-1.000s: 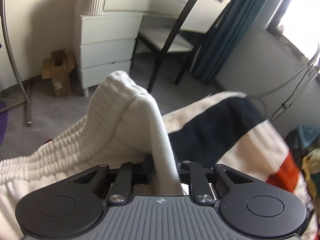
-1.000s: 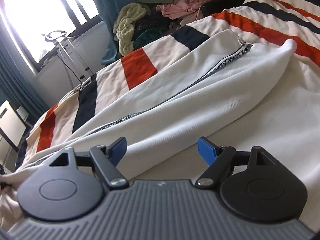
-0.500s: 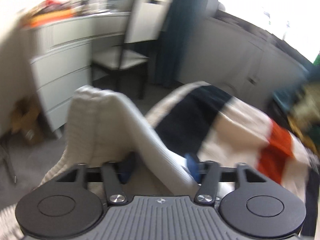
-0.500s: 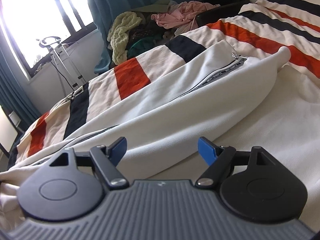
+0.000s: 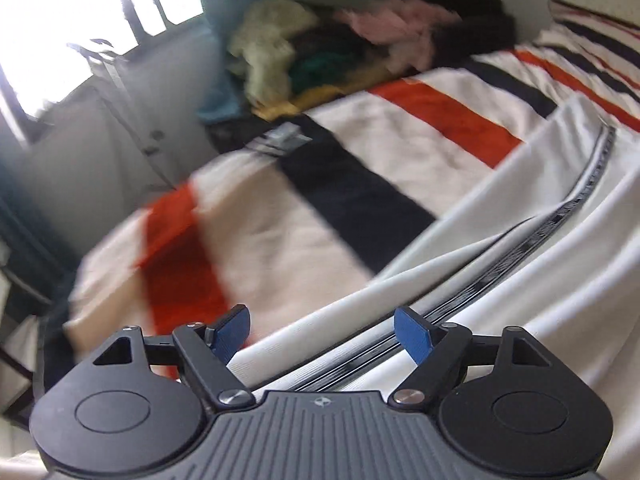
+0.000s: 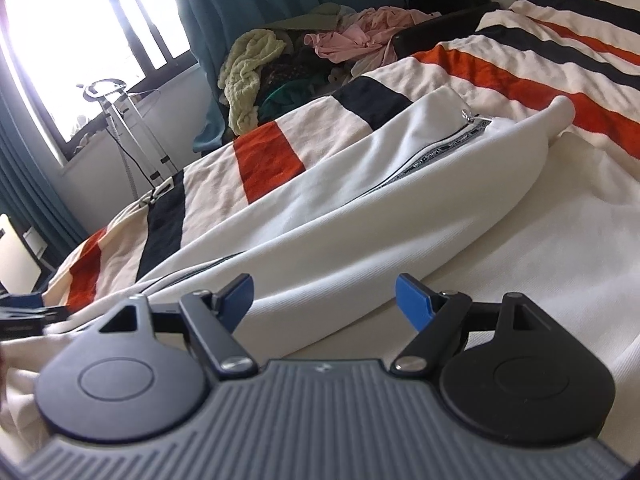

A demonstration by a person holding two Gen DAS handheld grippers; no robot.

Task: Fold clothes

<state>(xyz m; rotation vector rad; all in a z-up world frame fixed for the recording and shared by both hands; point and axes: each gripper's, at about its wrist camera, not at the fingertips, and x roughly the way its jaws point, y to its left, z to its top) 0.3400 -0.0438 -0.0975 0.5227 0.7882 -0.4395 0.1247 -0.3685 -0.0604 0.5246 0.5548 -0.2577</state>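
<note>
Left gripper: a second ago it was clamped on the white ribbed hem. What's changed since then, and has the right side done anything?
The left gripper has let go of the hem: its jaws now stand open and empty. It has swung away from the dresser side to face across the white zip jacket on the striped blanket. The right gripper stayed open and empty, edging slightly forward over the same jacket.

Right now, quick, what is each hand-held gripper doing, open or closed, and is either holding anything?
Left hand-held gripper: open, holding nothing, above the white jacket.
Right hand-held gripper: open, holding nothing, over the same jacket.
</note>
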